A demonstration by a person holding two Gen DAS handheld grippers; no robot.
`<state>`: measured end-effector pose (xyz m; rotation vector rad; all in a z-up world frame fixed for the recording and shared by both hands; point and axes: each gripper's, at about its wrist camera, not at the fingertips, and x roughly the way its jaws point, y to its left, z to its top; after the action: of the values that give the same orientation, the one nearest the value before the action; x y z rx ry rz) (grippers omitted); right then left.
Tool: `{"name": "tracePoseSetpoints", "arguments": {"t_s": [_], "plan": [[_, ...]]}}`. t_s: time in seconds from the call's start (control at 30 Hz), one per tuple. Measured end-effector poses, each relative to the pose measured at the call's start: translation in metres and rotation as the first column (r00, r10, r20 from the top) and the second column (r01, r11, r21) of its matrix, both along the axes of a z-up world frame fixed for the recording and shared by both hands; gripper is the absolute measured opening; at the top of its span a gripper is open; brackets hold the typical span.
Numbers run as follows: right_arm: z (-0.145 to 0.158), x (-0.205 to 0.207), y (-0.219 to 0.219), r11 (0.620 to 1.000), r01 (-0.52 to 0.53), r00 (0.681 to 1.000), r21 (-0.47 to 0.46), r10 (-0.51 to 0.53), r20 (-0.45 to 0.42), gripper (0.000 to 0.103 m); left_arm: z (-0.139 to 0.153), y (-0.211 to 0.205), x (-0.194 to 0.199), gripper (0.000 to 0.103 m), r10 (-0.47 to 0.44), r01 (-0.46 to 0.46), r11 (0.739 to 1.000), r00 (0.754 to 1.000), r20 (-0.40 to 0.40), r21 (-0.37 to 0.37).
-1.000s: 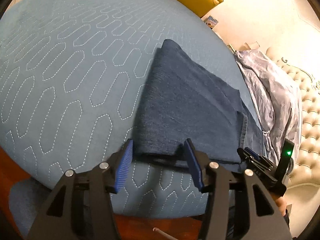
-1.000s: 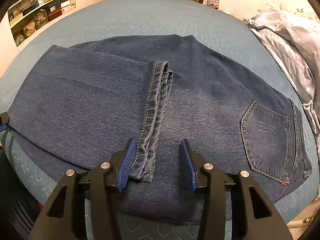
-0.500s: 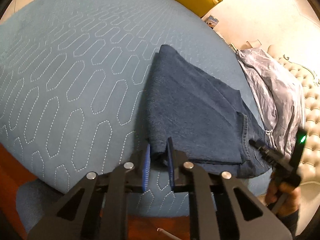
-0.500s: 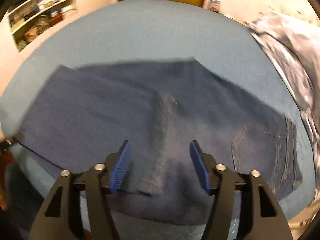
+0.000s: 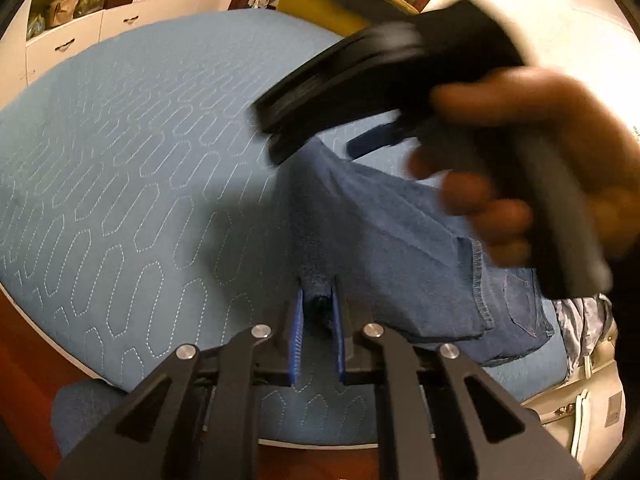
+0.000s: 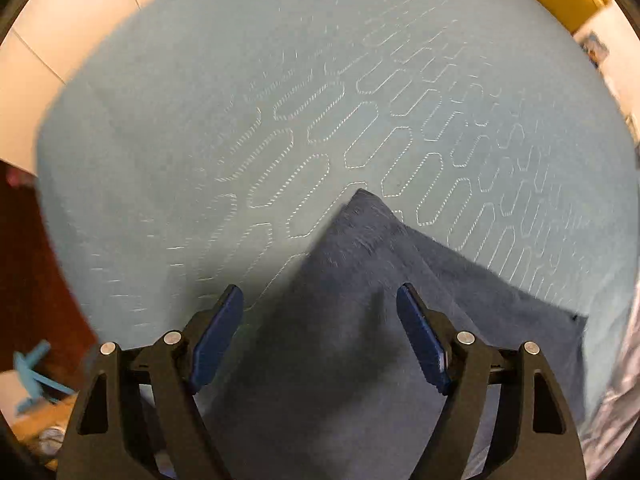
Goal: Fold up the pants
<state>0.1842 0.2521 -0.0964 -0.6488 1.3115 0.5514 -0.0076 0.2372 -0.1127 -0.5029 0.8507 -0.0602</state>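
Observation:
The dark blue jeans (image 5: 400, 240) lie folded on the light blue quilted bed (image 5: 120, 160). My left gripper (image 5: 317, 312) is shut on the jeans' near folded corner at the bed's front edge. My right gripper (image 6: 320, 336) is open and hovers above the jeans (image 6: 340, 340), close to their far corner (image 6: 360, 200). In the left wrist view the right gripper's body (image 5: 380, 72) and the hand holding it cross over the jeans, blurred by motion. The jeans' hem seam (image 5: 478, 280) and back pocket (image 5: 520, 300) show at the right.
A yellow chair (image 5: 320, 4) stands behind the bed. A cabinet with shelves (image 5: 80, 8) is at the back left. A patterned grey blanket (image 5: 580, 328) lies at the bed's right edge. Dark red floor (image 6: 40, 260) shows left of the bed.
My right gripper has swung over the jeans toward their far left corner, staying open. My left gripper has stayed shut on the near corner.

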Motion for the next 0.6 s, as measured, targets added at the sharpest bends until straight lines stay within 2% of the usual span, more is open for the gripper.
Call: {"name": "tracePoseSetpoints", "arguments": {"t_s": [0.07, 0.17, 0.2, 0.27, 0.3, 0.47, 0.5, 0.57, 0.6], "plan": [[-0.010, 0.000, 0.004, 0.999, -0.016, 1.000, -0.046, 0.017, 0.015, 0.035, 0.002, 0.000, -0.003, 0.012, -0.001, 0.001, 1.000, 1.000, 0.014, -0.012], [-0.010, 0.000, -0.001, 1.000, -0.019, 1.000, -0.022, 0.019, 0.015, 0.018, 0.003, 0.002, -0.006, 0.011, 0.005, -0.003, 0.999, 0.999, 0.043, -0.051], [-0.007, 0.002, -0.007, 1.000, -0.008, 1.000, -0.004, 0.008, 0.012, 0.016, 0.001, 0.003, -0.008, 0.015, 0.014, -0.009, 0.997, 0.998, 0.063, -0.077], [-0.001, 0.006, -0.015, 0.999, 0.015, 1.000, 0.028, -0.016, 0.001, 0.014, -0.005, 0.008, -0.011, 0.048, 0.049, -0.042, 0.991, 0.997, 0.057, -0.129], [0.003, 0.007, -0.017, 0.999, 0.027, 1.000, 0.042, -0.027, -0.004, 0.014, -0.010, 0.007, -0.014, 0.072, 0.069, -0.062, 0.987, 0.997, 0.041, -0.146], [0.014, 0.011, -0.027, 0.994, 0.069, 0.998, 0.086, -0.068, -0.012, 0.014, -0.024, -0.022, -0.012, 0.073, 0.099, -0.095, 0.984, 0.995, 0.017, -0.152], [0.018, 0.012, -0.032, 0.991, 0.082, 0.997, 0.108, -0.081, -0.015, 0.014, -0.030, -0.029, -0.005, 0.073, 0.127, -0.127, 0.982, 0.992, -0.014, -0.142], [0.027, 0.014, -0.044, 0.984, 0.098, 0.995, 0.148, -0.095, -0.028, 0.014, -0.032, -0.036, 0.002, 0.068, 0.155, -0.155, 0.978, 0.988, -0.011, -0.142], [0.036, 0.015, -0.052, 0.978, 0.109, 0.994, 0.179, -0.103, -0.041, 0.014, -0.031, -0.043, 0.007, 0.045, 0.167, -0.167, 0.981, 0.986, -0.010, -0.103]]}}
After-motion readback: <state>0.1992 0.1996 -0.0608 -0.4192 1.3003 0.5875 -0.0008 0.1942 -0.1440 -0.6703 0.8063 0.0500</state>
